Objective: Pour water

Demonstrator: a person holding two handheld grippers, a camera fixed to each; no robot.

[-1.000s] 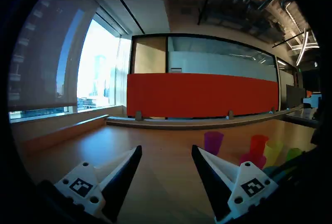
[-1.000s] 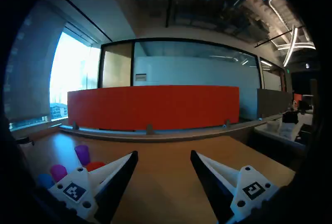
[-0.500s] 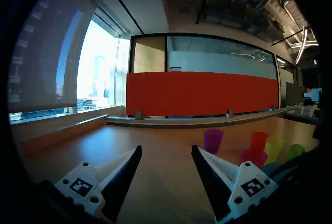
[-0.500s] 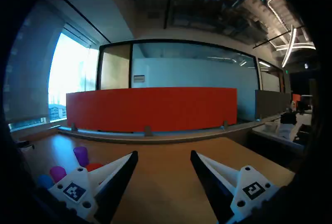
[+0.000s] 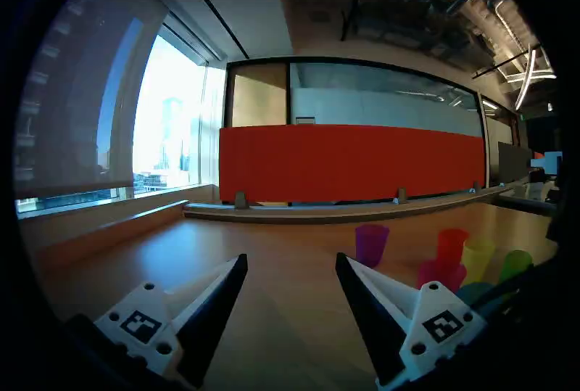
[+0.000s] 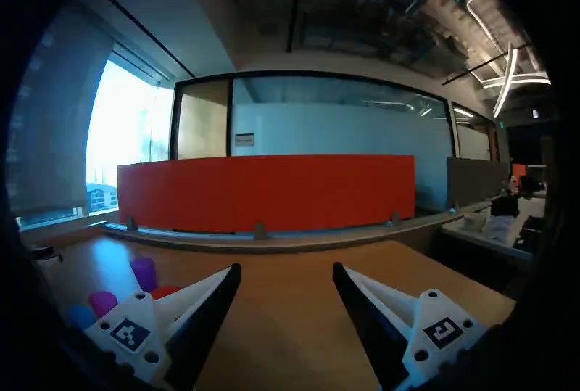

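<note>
The left gripper [image 5: 291, 257] was held above the wooden desk [image 5: 217, 246], its jaws released, with nothing between them. The right gripper [image 6: 286, 268] was likewise kept with jaws apart and empty. A purple cup [image 5: 371, 244] and a red cup [image 5: 452, 246] were placed upright on the desk, beyond the left gripper's right finger.

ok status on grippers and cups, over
Left gripper open, holding nothing. Right gripper open, holding nothing. Coloured cups standing on the table, untouched, off to the left gripper's right.
</note>
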